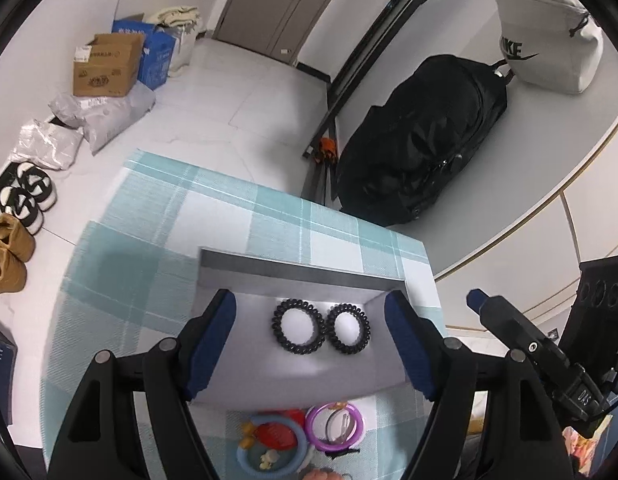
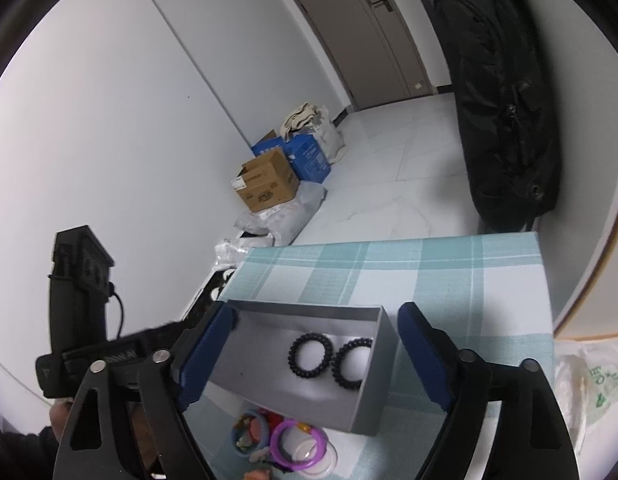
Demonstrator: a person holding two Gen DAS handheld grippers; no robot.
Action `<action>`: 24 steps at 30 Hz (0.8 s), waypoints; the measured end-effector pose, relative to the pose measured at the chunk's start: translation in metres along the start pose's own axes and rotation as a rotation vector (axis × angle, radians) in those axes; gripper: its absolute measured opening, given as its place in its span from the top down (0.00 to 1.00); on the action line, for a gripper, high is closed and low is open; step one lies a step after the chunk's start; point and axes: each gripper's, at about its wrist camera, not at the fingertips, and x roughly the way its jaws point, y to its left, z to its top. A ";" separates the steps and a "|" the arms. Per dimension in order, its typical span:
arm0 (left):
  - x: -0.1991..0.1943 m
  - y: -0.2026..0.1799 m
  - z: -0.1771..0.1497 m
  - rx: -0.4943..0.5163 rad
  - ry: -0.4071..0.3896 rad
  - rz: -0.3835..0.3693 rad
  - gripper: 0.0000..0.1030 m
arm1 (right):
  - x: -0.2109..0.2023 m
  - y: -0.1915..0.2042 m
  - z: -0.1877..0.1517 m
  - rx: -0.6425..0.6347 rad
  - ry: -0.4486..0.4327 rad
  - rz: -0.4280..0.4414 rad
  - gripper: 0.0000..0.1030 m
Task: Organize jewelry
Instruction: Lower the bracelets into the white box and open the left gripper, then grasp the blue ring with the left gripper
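A grey open box (image 1: 293,270) (image 2: 371,404) sits on the teal checked cloth (image 1: 157,224) (image 2: 449,276). Two black spiral hair ties (image 1: 299,327) (image 2: 310,354) lie side by side on its floor; the second tie (image 1: 348,328) (image 2: 351,364) is to the right. My left gripper (image 1: 311,344) hovers over the box, open, nothing between its blue pads. My right gripper (image 2: 315,356) is also open above the box and holds nothing. A pile of jewelry lies near the box's front: a purple bangle (image 1: 335,426) (image 2: 296,445), a blue ring (image 1: 272,452) and red pieces.
The table's far edge drops to a white tiled floor with cardboard boxes (image 1: 107,66) (image 2: 267,186), parcels and shoes (image 1: 23,200). A black bag (image 1: 421,140) (image 2: 505,92) stands at the right. A plastic bag (image 2: 589,380) lies beside the table.
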 end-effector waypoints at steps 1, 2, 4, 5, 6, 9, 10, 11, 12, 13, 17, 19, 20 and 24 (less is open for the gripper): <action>-0.003 0.000 -0.002 0.004 -0.004 0.003 0.29 | -0.002 0.001 -0.002 -0.002 -0.001 -0.005 0.11; -0.006 0.001 -0.004 0.006 -0.007 0.007 0.29 | -0.005 0.002 -0.004 -0.005 -0.003 -0.011 0.09; -0.011 0.002 -0.009 0.009 -0.014 0.019 0.29 | -0.009 0.004 -0.007 -0.010 -0.010 -0.020 0.06; -0.014 0.004 -0.012 0.003 -0.012 0.017 0.29 | -0.011 0.005 -0.009 -0.012 -0.011 -0.026 0.04; -0.016 0.006 -0.014 -0.002 -0.010 0.013 0.29 | -0.013 0.006 -0.011 -0.013 -0.013 -0.031 0.03; -0.023 0.007 -0.022 -0.004 -0.006 0.010 0.29 | -0.020 0.009 -0.017 -0.019 -0.013 -0.044 0.01; -0.026 0.007 -0.026 0.000 -0.013 0.025 0.29 | -0.021 0.009 -0.019 -0.019 -0.008 -0.042 0.01; -0.028 0.006 -0.030 0.011 -0.015 0.037 0.29 | -0.022 0.011 -0.020 -0.019 -0.004 -0.042 0.01; -0.029 0.007 -0.033 0.025 -0.007 0.046 0.29 | -0.023 0.011 -0.022 -0.023 -0.002 -0.047 0.01; -0.028 0.007 -0.037 0.039 0.005 0.053 0.29 | -0.025 0.012 -0.025 -0.027 0.000 -0.051 0.01; -0.016 0.008 -0.051 0.082 0.079 0.062 0.29 | -0.028 0.016 -0.032 -0.048 0.021 -0.066 0.00; -0.010 0.009 -0.058 0.096 0.123 0.064 0.29 | -0.027 0.019 -0.036 -0.059 0.036 -0.072 0.00; -0.006 0.008 -0.060 0.104 0.148 0.061 0.29 | -0.027 0.019 -0.038 -0.063 0.043 -0.076 0.00; 0.002 0.004 -0.067 0.157 0.211 0.067 0.29 | -0.021 0.022 -0.048 -0.092 0.105 -0.137 0.00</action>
